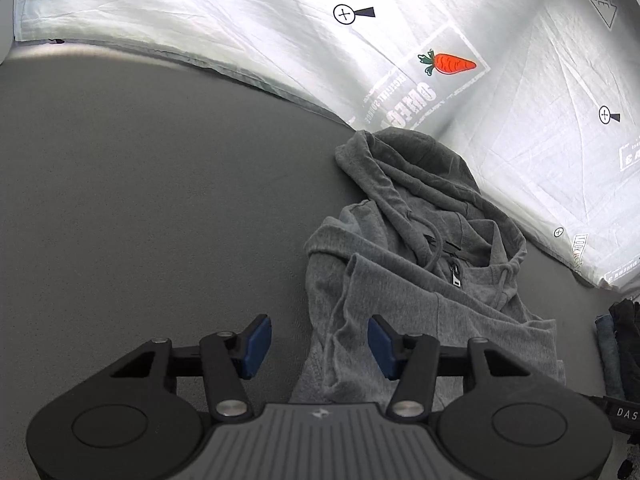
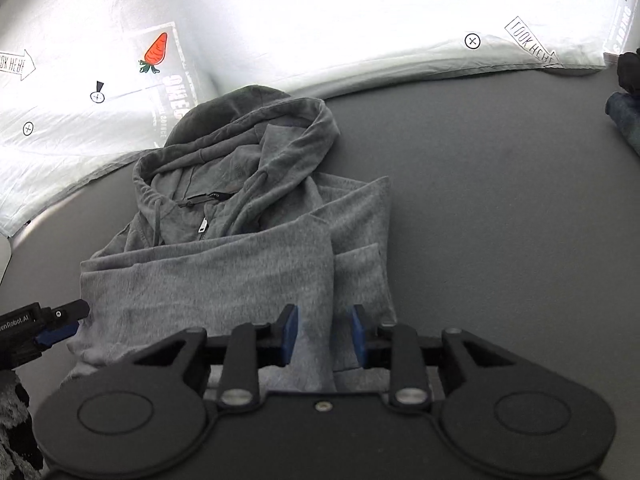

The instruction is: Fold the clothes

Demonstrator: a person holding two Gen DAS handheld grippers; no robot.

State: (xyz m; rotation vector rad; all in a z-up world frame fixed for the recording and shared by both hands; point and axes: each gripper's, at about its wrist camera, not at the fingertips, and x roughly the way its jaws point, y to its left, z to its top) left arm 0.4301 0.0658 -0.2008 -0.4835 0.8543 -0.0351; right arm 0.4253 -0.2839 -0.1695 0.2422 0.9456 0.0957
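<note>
The grey zip-front hooded sweatshirt [image 2: 248, 264] lies partly folded on the dark grey table surface [image 2: 500, 200], centre-left of the right wrist frame, hood toward the white printed backdrop sheet [image 2: 320, 20]. Right gripper [image 2: 324, 334]: fingers moderately parted over the hem, gripping nothing. Left gripper [image 1: 319, 346]: fingers wide apart, empty, at the sweatshirt's edge.

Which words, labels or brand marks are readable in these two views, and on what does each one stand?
"LOOK HERE": arrow sign printed on the white sheet.
"DAS": black part, cut off by the frame edge.
"nRobot.AI": left gripper, start cut off.
Carrot panel text: mirrored, unreadable.
Hoodie neck label: too small.
</note>
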